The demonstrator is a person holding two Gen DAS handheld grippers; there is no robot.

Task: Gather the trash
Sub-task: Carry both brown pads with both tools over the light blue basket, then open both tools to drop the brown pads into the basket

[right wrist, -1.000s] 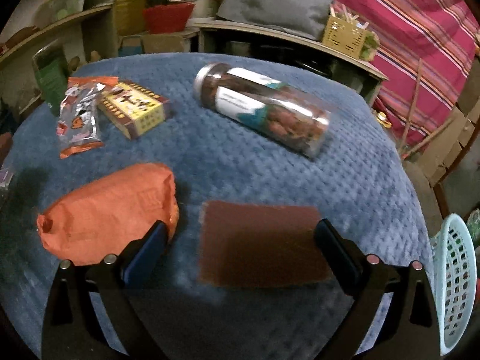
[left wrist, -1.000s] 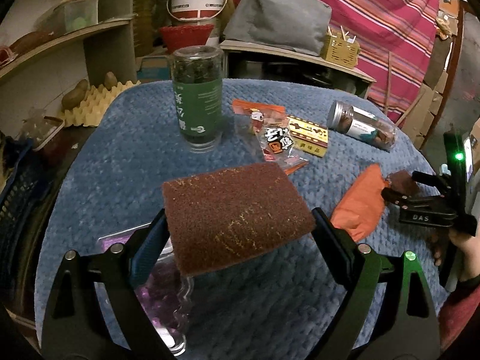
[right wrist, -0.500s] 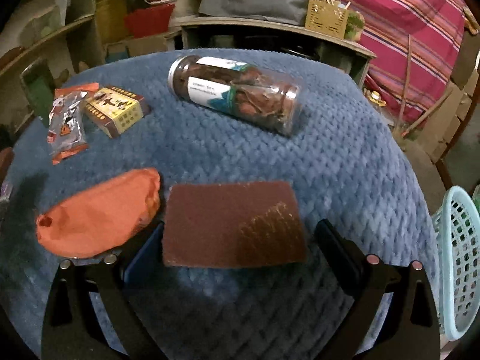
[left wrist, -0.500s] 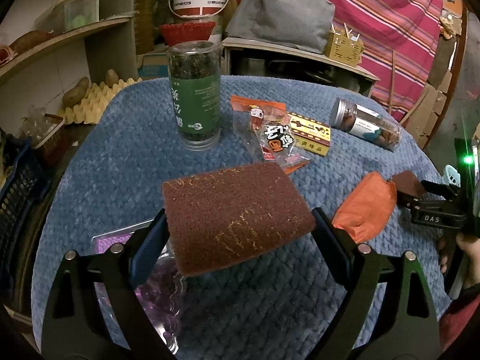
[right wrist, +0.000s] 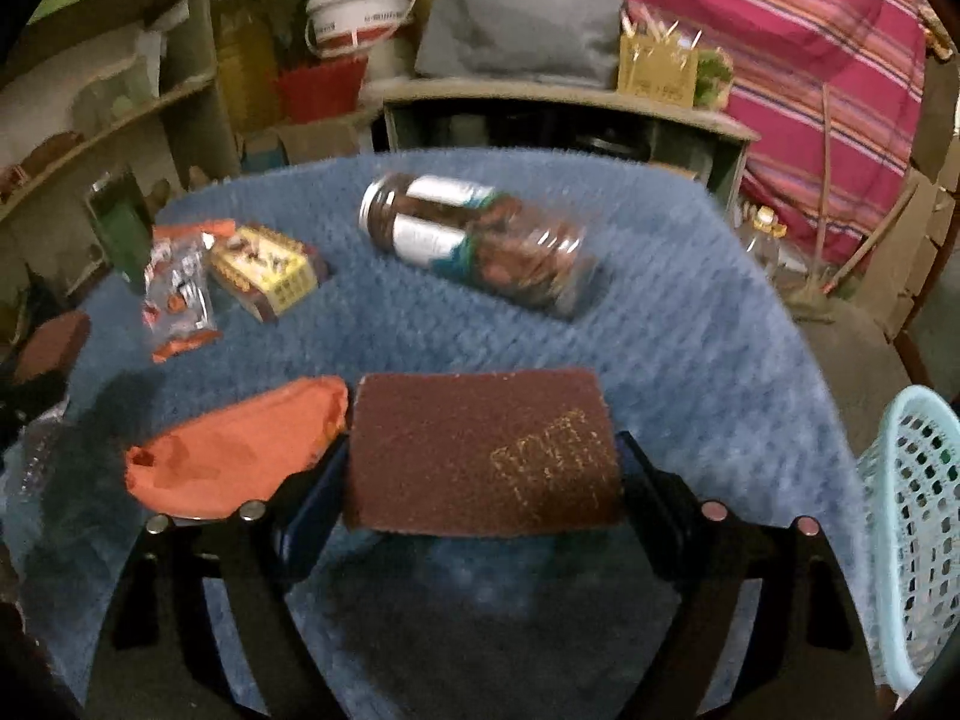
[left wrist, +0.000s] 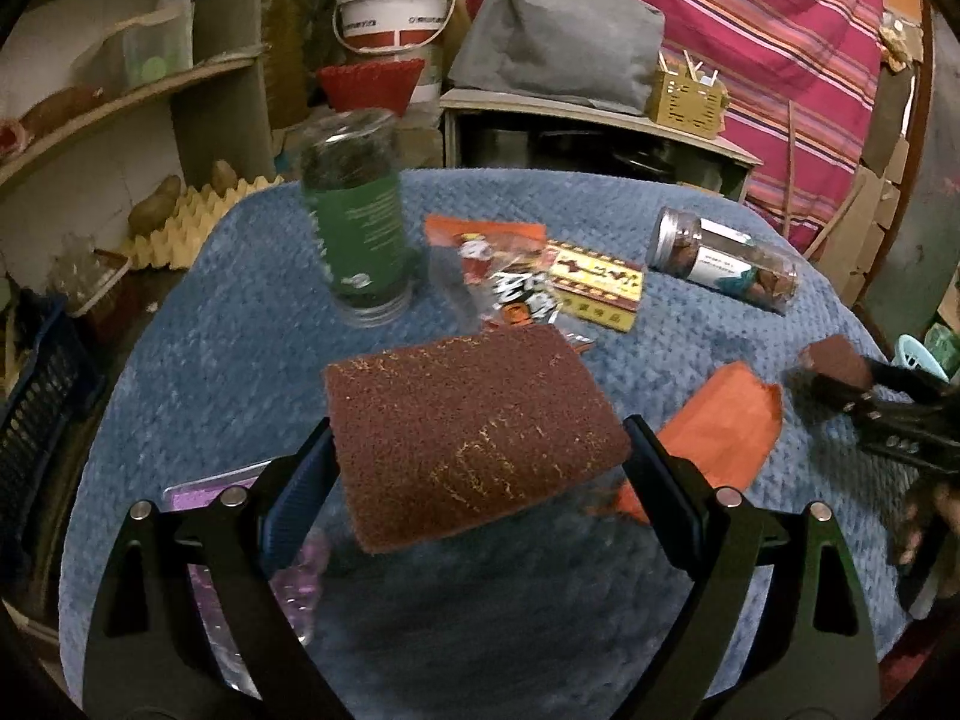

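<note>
Blue knitted cloth covers the counter [left wrist: 210, 360], and the orange bag [left wrist: 726, 426] lying on it serves as the landmark. Just to the bag's left, the left hand-held gripper [left wrist: 477, 444] holds a brown scouring pad [left wrist: 474, 432] clamped between its two fingers, the pad tilted and raised above the cloth. Behind that pad, further from the bag, a red-and-white snack wrapper [left wrist: 504, 276] lies flat, touching a yellow printed box [left wrist: 594, 285] on its right. A tall jar with a green label [left wrist: 357, 240] stands upright to the wrapper's left. Beyond the bag, towards the far edge, a clear jar with a silver lid [left wrist: 723, 267] lies on its side. A purple plastic packet [left wrist: 240, 540] shows under the left fingers, well away from the bag.

Just to the bag's right, the right hand-held gripper [right wrist: 483, 462] grips a second brown scouring pad [right wrist: 480, 450] across its width, held level above the cloth; the bag [right wrist: 240, 450] sits just beside its left finger. In the left wrist view this gripper [left wrist: 840, 372] appears blurred at the bag's right. A pale blue mesh basket [right wrist: 912, 510] stands off the counter's right edge, well apart from the bag.
</note>
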